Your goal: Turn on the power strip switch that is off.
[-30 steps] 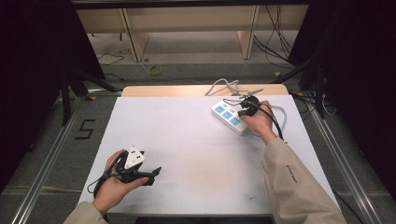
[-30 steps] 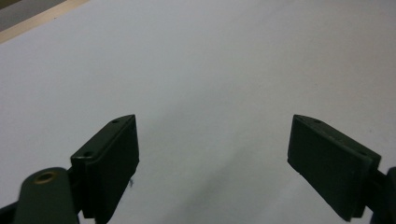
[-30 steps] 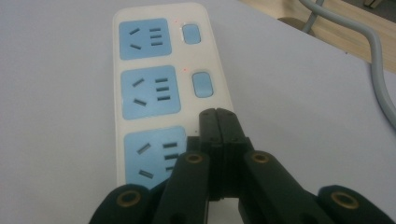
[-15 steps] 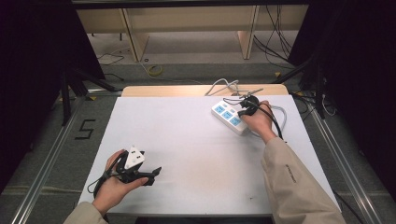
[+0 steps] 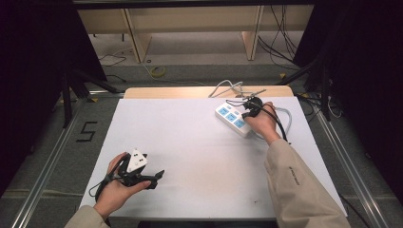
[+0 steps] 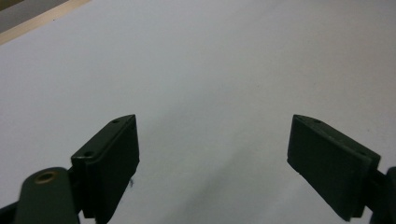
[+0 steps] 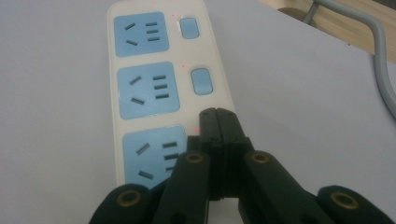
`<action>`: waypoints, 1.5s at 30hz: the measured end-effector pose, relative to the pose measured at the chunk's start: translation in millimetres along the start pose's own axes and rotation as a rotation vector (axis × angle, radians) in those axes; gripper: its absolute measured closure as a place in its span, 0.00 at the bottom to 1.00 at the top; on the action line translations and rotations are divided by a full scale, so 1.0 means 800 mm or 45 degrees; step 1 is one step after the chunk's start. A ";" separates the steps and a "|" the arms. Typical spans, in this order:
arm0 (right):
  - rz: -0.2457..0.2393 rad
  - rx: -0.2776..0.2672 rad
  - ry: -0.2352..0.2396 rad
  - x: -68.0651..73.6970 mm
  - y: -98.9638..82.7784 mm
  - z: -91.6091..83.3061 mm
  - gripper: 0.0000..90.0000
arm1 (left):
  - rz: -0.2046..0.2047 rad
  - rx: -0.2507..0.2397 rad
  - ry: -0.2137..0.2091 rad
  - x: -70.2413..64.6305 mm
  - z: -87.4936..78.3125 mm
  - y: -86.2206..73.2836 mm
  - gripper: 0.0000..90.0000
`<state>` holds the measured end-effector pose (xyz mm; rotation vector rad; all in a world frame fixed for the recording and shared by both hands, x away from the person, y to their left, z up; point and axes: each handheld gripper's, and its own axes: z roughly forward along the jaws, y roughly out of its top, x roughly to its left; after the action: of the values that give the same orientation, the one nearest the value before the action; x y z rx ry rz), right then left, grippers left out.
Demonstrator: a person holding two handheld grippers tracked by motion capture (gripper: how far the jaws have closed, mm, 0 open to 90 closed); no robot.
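High view shows the white desk (image 5: pixel 199 156) as the largest thing, with the white power strip (image 5: pixel 233 118) lying near its far right corner, its grey cable (image 5: pixel 285 114) looping off behind. The strip has three blue sockets, each with its own blue switch beside it.

The right claw (image 5: pixel 249 110), jaws pressed together with nothing between them, is over the strip. In the right gripper view its closed tip (image 7: pixel 217 122) sits at the spot beside the nearest socket (image 7: pixel 154 156), where that socket's switch would be; the switch itself is hidden under the jaws, so I cannot tell whether it is touched. The two farther switches (image 7: pixel 201 80) lie untouched.

The left claw (image 5: pixel 154 178) rests near the desk's front left edge, jaws wide apart and empty.

My judgement: the nearest switch is being pressed now; the other two may remain.
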<state>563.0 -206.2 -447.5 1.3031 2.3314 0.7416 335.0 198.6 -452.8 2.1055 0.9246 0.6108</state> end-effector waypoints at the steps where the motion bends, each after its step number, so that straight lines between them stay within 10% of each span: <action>1: 0.002 0.000 -0.002 0.000 0.000 0.000 1.00 | -0.001 -0.003 0.001 0.000 0.000 0.000 0.18; 45: 0.057 -0.043 -0.017 0.000 -0.005 -0.001 0.95 | 0.002 0.004 -0.002 0.000 -0.001 -0.001 0.19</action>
<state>559.9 -208.1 -449.8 1.3458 2.2761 0.7801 334.4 198.9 -452.9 2.1094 0.9236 0.6084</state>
